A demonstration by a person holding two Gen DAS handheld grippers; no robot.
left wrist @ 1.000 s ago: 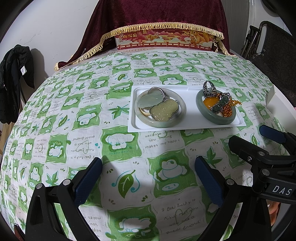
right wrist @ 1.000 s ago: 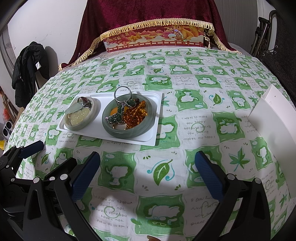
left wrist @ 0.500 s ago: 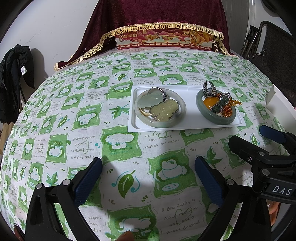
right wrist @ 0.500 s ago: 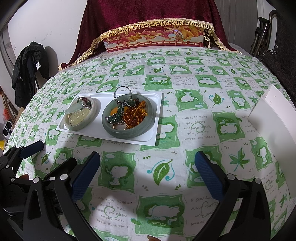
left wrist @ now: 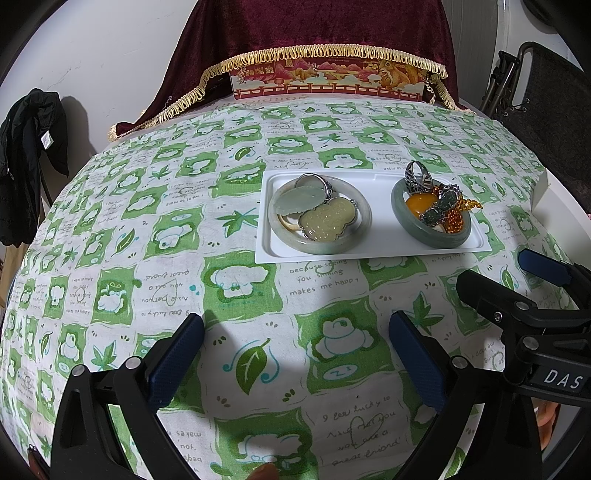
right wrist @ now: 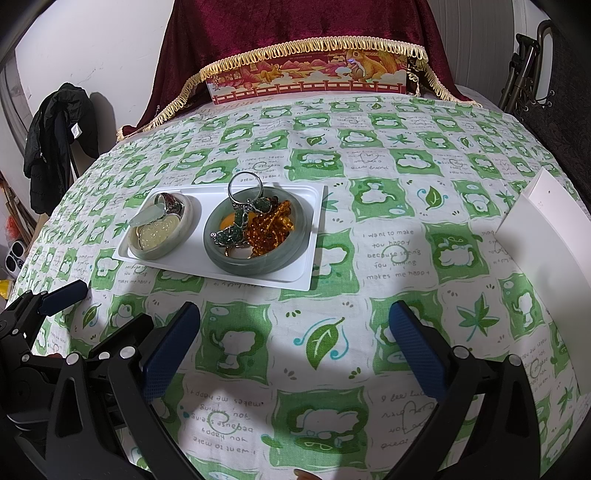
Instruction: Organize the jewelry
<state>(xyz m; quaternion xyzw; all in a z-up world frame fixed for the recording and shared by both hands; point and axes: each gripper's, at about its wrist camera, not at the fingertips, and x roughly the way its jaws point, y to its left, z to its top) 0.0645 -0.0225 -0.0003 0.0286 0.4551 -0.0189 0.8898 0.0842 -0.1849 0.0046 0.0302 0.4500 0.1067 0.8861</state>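
The left gripper fills the bottom of its view with its jaws spread wide and nothing between them, hovering above the desk, and the right gripper sits the same way at the bottom of its own view, wide apart and empty. Under both lies the green and white tablecloth, printed with frogs, leaves and small lines of writing, covering the desk from edge to edge. At the top of each frame a dark red cloth with a gold fringe hangs behind a long decorated box. A black jacket hangs at the upper left. A white board rests at the right edge of the right view. The white tray sits right of centre in the left view and left of centre in the right view. On it are two green bangles: the pale bangle rings a pale pendant, a carved yellow piece and a ring, while the darker bangle rings an amber stone, orange beads, dark green pieces and an upright silver ring.
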